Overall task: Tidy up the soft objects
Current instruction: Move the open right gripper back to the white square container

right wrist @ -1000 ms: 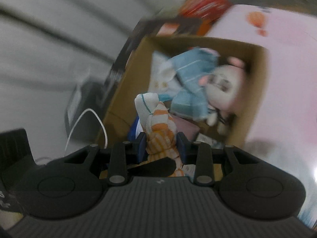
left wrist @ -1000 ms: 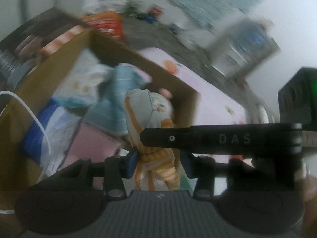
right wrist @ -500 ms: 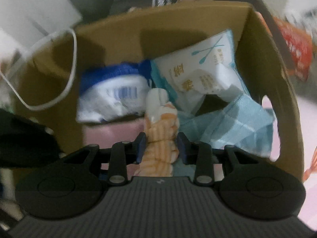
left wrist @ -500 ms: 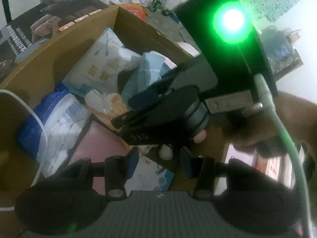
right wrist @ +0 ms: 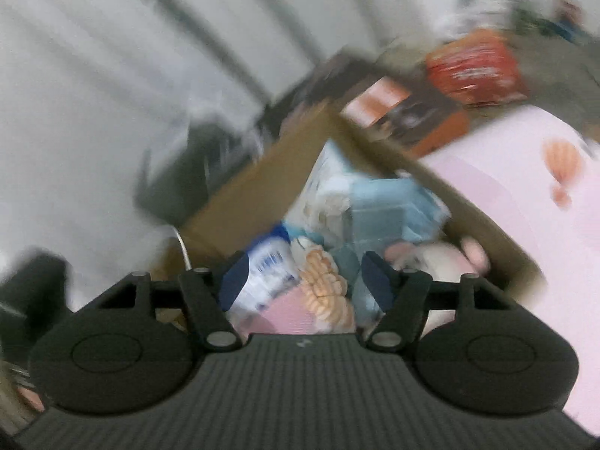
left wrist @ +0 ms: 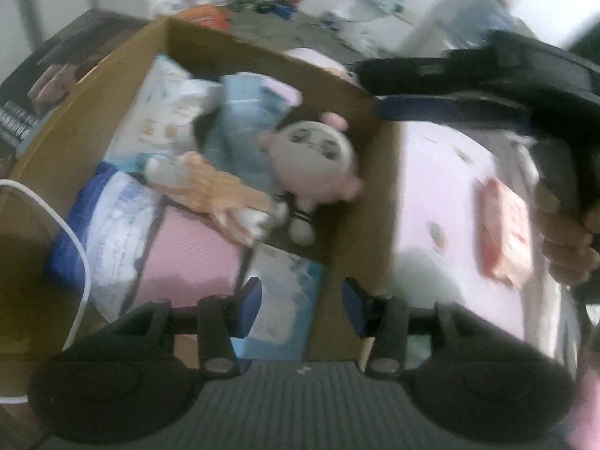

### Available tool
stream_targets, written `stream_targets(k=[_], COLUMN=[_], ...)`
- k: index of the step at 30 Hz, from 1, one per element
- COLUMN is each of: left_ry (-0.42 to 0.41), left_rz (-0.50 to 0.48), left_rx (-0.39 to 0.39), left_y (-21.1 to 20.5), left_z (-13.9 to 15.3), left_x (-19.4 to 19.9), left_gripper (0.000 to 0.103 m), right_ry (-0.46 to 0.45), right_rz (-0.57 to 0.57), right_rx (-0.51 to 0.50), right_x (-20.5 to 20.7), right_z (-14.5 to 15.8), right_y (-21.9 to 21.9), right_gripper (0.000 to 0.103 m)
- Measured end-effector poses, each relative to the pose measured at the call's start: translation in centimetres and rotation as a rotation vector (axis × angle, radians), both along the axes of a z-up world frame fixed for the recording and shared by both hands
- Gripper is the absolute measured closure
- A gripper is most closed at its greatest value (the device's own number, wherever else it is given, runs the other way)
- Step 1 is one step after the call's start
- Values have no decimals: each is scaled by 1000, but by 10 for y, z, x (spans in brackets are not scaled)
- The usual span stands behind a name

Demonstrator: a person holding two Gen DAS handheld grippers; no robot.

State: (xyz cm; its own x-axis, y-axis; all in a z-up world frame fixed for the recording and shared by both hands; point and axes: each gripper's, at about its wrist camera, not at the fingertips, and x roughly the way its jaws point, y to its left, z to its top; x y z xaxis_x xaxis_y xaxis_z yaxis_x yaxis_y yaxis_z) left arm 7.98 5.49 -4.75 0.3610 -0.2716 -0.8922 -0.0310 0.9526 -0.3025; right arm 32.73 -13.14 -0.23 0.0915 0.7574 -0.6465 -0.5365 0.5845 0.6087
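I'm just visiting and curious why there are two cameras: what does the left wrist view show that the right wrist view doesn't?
Only the left wrist view shows the pink plush doll's face, the pink packet lying on the pink sheet, the right gripper's outside and the hand holding it.

Only the right wrist view shows the red bag behind the box and the balloon print on the sheet.

Both show the cardboard box, the orange-striped plush toy lying inside, the blue-and-white packs and open, empty grippers.

pink bed sheet (left wrist: pixel 442 187), cardboard box (left wrist: pixel 360 232), pink packet (left wrist: pixel 504 228)
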Motion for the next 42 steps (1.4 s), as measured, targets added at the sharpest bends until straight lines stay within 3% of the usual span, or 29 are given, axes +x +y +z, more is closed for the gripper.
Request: stream_targets(k=[2, 6, 11, 15, 19, 24, 27, 30, 33, 38, 42], left_ry=[-22, -40, -62, -57, -24, -62, -89, -85, -87, -50, -9], left_rz=[-71, -217, -407, -523, -603, -656, -700, -714, -706, -648, -607], left_rx=[3, 26, 52, 58, 70, 98, 159, 166, 147, 123, 141], left_y=[-12, -44, -96, -137, -182, -238, -276, -307, -332, -360, -367], left_z=[10, 23, 37, 38, 32, 21, 0, -24, -38, -63, -78], left_x=[-13, -41, -79, -104, -126, -123, -111, -101, -94, -81, -80], left_gripper=[48, 48, 48, 48, 48, 49, 51, 59, 61, 65, 68], right_ry=[22, 63, 189, 293, 380, 363, 311, 253, 211, 242, 293], right_rz=[-160, -462, -799, -998, -1099, -1127, -1138, -1117, -1084, -1043, -1016], right_rx=[66, 127, 78, 70, 76, 120, 120, 60, 13, 22, 42], right_x=[-23, -102, -233, -329, -382, -377, -348, -313, -281, -243, -231], right_z=[9, 10, -13, -40, -69, -89, -93, -92, -98, -123, -141], right_y=[-50, -150, -246, -284, -298, -304, -317, -331, -343, -356, -362], right_gripper=[28, 25, 24, 24, 24, 24, 24, 26, 39, 67, 77])
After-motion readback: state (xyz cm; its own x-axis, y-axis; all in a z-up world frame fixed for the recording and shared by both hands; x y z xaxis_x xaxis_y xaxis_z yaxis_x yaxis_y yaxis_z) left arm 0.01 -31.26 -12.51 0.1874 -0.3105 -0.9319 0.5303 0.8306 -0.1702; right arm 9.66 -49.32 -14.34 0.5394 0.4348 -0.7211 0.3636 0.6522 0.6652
